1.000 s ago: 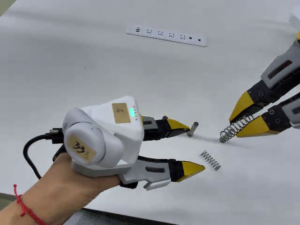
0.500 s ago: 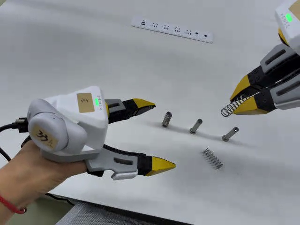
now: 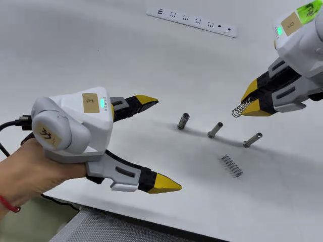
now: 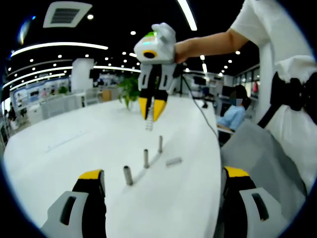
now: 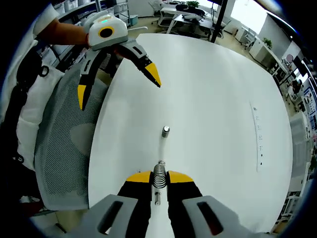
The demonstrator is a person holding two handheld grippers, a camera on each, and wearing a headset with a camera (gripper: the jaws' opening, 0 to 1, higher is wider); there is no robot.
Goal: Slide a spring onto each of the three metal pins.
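Three short metal pins stand in a row on the white table. The left pin wears a spring; the middle pin and the right pin are bare. A loose spring lies in front of them. My right gripper hangs above the pins, shut on a spring that dangles from its tips; the same held spring sits between the yellow jaws, with a pin beyond it. My left gripper is open with nothing in it, left of the pins.
A white power strip lies at the far side of the table. The table's near edge runs just below the left gripper, with a grey mesh chair beside it. A person sits in the background.
The left gripper has drawn back to the left, uncovering the pins. The right gripper has risen from the table surface with its spring.
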